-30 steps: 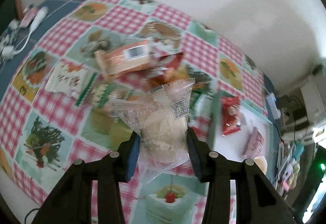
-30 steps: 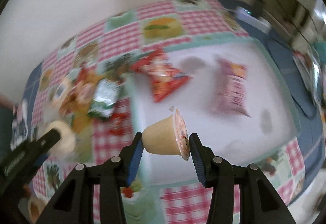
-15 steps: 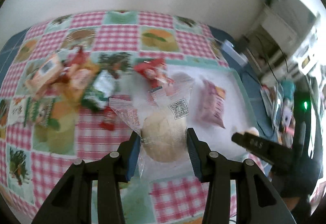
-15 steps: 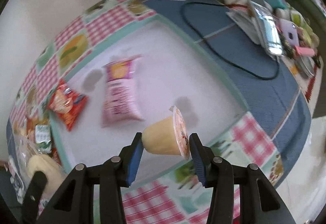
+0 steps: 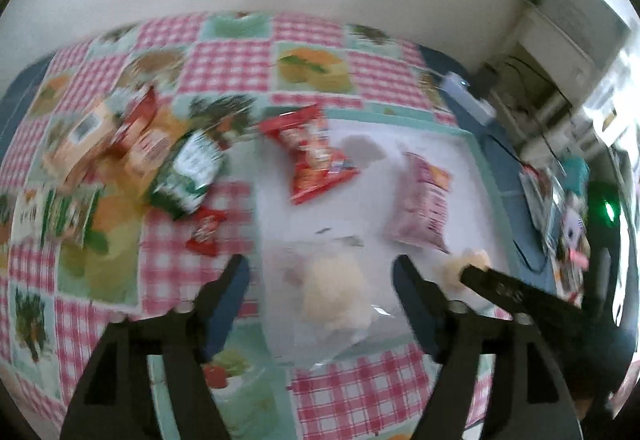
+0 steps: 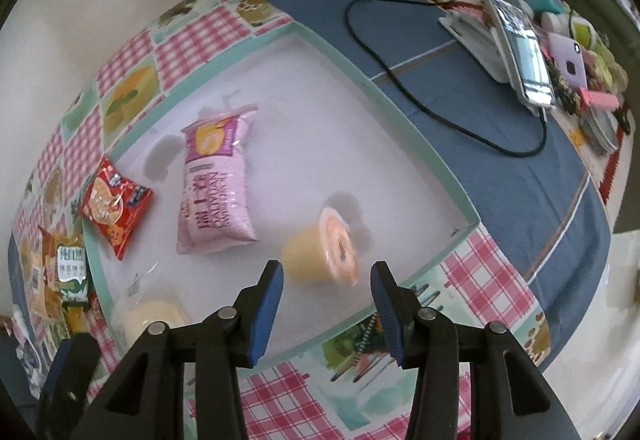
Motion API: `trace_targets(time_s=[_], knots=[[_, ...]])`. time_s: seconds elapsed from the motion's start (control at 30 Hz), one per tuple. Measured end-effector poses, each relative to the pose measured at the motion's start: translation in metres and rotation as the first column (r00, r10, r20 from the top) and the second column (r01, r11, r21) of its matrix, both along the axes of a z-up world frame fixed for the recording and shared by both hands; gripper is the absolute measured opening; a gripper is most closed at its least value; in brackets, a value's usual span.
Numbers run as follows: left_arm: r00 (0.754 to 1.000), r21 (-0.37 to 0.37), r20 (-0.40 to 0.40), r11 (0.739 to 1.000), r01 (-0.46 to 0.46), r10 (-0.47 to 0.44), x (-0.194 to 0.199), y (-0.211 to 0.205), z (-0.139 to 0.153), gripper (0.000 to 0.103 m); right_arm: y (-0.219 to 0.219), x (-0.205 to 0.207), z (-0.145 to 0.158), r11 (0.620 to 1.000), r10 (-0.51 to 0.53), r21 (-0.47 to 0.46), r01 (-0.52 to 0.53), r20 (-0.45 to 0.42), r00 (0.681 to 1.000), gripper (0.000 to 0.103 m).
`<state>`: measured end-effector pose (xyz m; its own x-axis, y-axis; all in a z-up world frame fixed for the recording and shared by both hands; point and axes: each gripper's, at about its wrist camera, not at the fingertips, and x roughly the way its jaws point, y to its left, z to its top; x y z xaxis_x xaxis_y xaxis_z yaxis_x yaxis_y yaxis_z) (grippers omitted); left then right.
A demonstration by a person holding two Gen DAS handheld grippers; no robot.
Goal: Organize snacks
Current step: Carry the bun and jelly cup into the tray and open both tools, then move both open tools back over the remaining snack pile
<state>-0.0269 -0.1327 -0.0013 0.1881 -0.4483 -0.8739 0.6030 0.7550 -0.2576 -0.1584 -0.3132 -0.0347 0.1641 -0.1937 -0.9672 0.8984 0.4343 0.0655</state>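
The left gripper [image 5: 320, 276] has just been opening; its blue-padded jaws stand wide, clear of the clear crinkly plastic bag holding a pale round bun [image 5: 332, 296], which lies between them on the white floor of the shallow mint-rimmed tray [image 6: 420, 143], near its front edge. The right gripper [image 6: 327, 290] has also just been opening a little; its jaws stand apart from the small yellow pudding cup with a pink foil lid [image 6: 320, 254], which lies on its side in the tray just ahead of them, blurred.

The bun bag looks light and soft: the film would slide and crumple, and a hard squeeze would flatten the bread, so a gentle pinch across the bun's middle seems best. The cup looks stiffer but smooth and tapered, liable to roll; its side walls below the lid rim offer the surest hold.

A red crisp packet [image 6: 116, 205] and a pink printed pouch [image 6: 216, 191] also lie in the tray, while more packets [image 5: 132, 155] wait on the chequered cloth
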Motion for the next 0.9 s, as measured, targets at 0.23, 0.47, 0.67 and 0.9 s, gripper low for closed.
trace_targets(time_s=[0.23,0.47,0.67,0.9], knots=[[0.954,0.219,-0.002,0.931,-0.291,0.299,0.050,0.047,-0.030,0.093,0.015,0.018,-0.008,0.997,0.068,-0.038,-0.070,-0.063,0.996,0.076],[0.849,0.274,-0.045,0.824,-0.496,0.526,0.092,0.107,-0.046,0.093,0.040,0.042,0.001,0.984,0.158,-0.088,-0.157,0.000,0.987,0.103],[0.762,0.318,-0.047,0.732,-0.602,0.646,0.114,0.148,-0.058,0.094,0.074,0.072,0.013,0.958,0.254,-0.148,-0.244,0.054,0.966,0.103],[0.708,0.326,-0.065,0.685,-0.651,0.703,0.135,0.182,-0.064,0.095,0.110,0.098,0.018,0.927,0.353,-0.170,-0.335,0.089,0.931,0.103]])
